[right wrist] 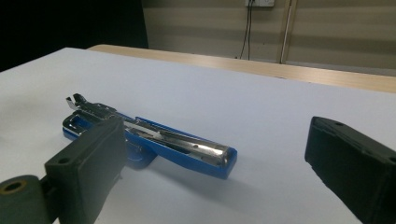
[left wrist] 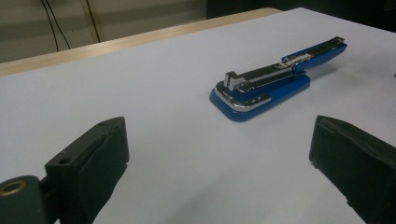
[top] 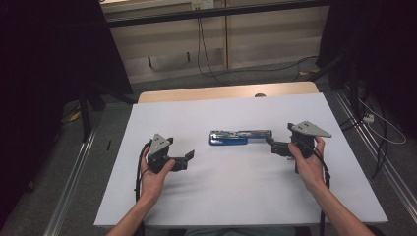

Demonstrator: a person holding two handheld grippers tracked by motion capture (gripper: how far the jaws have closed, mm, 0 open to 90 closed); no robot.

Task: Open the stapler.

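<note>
A blue stapler (top: 231, 136) with chrome parts lies unfolded flat in the middle of the white table top (top: 221, 196). My left gripper (top: 185, 160) sits to its left, a short gap away, jaws wide open and holding nothing. From that gripper's own view the stapler (left wrist: 275, 79) lies ahead and to the right of the open left gripper (left wrist: 219, 140). My right gripper (top: 275, 146) is at the stapler's right end, also open. In the right gripper view the stapler (right wrist: 154, 140) runs behind the left finger (right wrist: 88, 168) of the right gripper (right wrist: 217, 140), with its near end between the jaws.
A wooden strip (top: 221, 92) edges the table's far side. Cables (top: 206, 54) trail over the grey floor beyond it, and more lie at the right (top: 378, 128). Dark curtains stand on both sides. A metal rail (top: 74, 177) runs along the floor at the left.
</note>
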